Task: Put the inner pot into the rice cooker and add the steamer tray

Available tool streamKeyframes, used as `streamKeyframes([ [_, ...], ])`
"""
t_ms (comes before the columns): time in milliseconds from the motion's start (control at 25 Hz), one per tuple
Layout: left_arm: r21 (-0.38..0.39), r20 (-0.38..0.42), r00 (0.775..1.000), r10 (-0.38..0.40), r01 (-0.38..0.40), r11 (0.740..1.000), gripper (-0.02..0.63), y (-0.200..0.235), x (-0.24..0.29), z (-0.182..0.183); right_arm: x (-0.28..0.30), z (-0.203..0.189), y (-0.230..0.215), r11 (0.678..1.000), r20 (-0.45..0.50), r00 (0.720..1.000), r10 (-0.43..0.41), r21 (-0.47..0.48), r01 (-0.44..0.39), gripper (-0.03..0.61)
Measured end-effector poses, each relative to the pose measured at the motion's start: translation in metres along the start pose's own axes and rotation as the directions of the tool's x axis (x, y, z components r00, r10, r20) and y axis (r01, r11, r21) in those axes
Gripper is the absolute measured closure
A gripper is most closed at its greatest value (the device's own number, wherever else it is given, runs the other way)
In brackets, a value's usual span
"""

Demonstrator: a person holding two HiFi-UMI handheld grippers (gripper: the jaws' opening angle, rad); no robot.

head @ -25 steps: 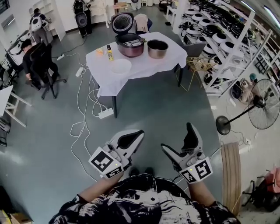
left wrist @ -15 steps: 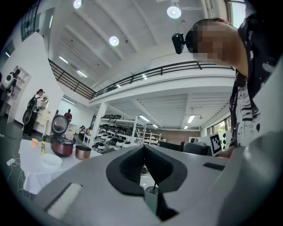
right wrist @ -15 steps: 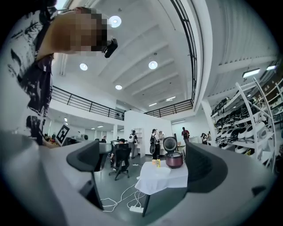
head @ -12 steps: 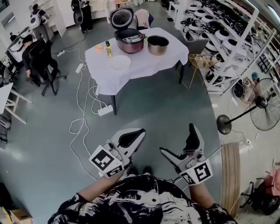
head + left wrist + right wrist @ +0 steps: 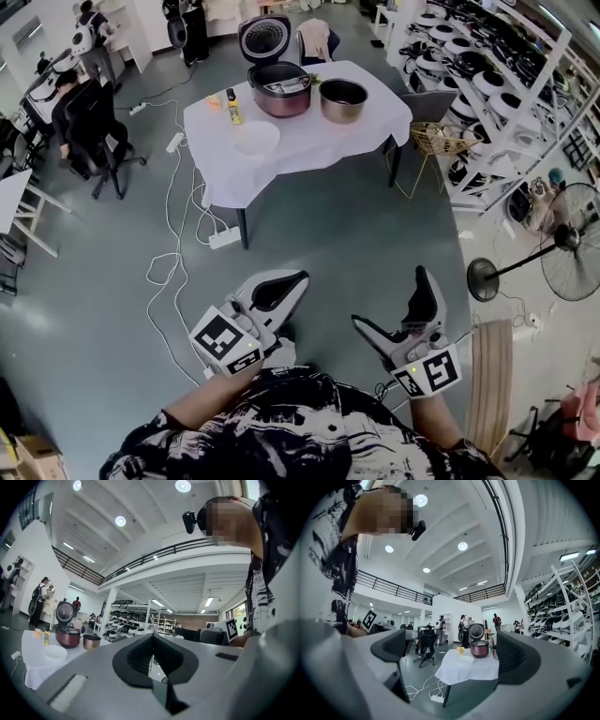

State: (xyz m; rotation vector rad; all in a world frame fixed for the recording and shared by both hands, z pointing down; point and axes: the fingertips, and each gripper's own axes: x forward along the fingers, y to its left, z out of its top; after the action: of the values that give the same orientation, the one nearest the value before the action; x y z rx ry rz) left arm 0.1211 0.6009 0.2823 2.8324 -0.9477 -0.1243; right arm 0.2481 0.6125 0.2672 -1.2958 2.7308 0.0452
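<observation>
The table (image 5: 309,141) stands well ahead of both tongs, with open floor between. Against the pictures from a moment ago it sits a touch larger in the head view, so the person seems to be walking up to it. On it, straight ahead of the left tongs (image 5: 291,281), is the cooker (image 5: 278,89). Its lid is up and its well looks empty, though at this range that is hard to be sure of. The pot (image 5: 343,100) is just beside the cooker on the right tongs' side, ahead of the gap between the two tools, upright and untouched. The tray (image 5: 255,138), a pale round dish, lies on the nearer part of the cloth, ahead of the left tongs and a little to their outer side. A small bottle (image 5: 233,108) stands beyond it, near the cooker.

The left tongs have their pads pressed together on nothing. The right tongs (image 5: 391,296) have spread since a second ago and now gape as wide as they go — empty, with the far table framed between the jaws.

Both tools ride slightly lower in the head view than before. I judge this to be the approach — nothing is in reach yet, and the widened right jaws look readied for the pot's rim.
</observation>
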Motion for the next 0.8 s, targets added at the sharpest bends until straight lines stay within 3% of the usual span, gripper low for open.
streamKeyframes([
  [240,0.014,0.01,1.0,-0.01,0.01,1.0,0.609,0.066,0.046,0.002,0.062,-0.014,-0.046,1.0,0.007,1.0,-0.014,0.007,0.014,0.026],
  [640,0.003,0.028,0.997,-0.073,0.073,0.997,0.609,0.241,0.136,0.025,0.235,-0.026,-0.133,0.998,0.005,0.999,-0.046,-0.047,0.046,0.026],
  [800,0.003,0.041,0.996,-0.076,0.076,0.997,0.609,0.291,0.163,0.041,0.285,-0.026,-0.157,0.998,-0.003,0.999,-0.051,-0.043,0.051,0.026],
])
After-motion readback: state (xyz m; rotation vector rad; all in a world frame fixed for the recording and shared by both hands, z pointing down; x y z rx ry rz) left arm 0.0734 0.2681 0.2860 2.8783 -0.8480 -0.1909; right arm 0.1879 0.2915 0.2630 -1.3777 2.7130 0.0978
